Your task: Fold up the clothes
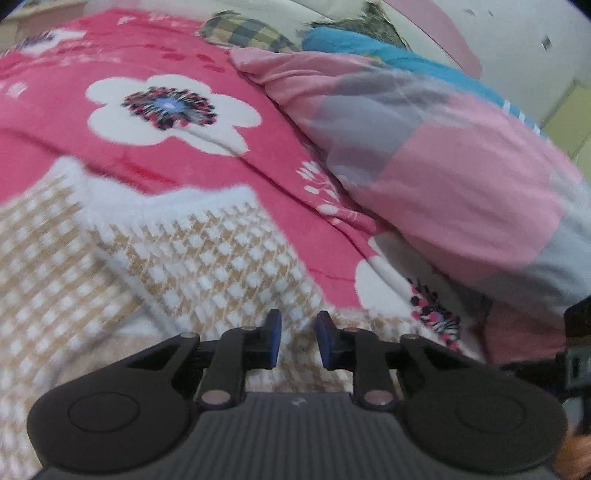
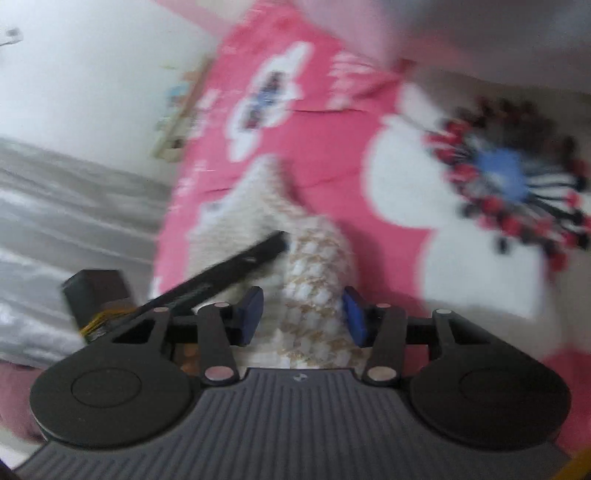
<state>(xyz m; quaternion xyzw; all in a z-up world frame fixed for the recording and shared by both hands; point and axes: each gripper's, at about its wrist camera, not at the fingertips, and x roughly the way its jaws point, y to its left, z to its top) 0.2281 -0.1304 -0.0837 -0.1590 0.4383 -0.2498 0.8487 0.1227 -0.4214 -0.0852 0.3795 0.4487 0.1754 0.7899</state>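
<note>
A beige-and-white checked knit garment (image 1: 155,273) with a fluffy white collar lies on a pink floral blanket (image 1: 177,66). My left gripper (image 1: 298,332) hovers low over its near edge, jaws a little apart with nothing between them. In the right wrist view the same garment (image 2: 314,280) runs up between the blue pads (image 2: 251,314) of my right gripper (image 2: 303,314), whose jaws stand wide open around the fabric. The left gripper's black body (image 2: 229,266) shows there at the left, over the garment. Both views are motion-blurred.
A pink and grey patchwork quilt (image 1: 443,155) is bunched at the right, with a teal cloth (image 1: 369,44) and a checked pillow (image 1: 243,33) behind it. The bed's left edge, grey floor (image 2: 66,206) and white wall (image 2: 92,66) show in the right wrist view.
</note>
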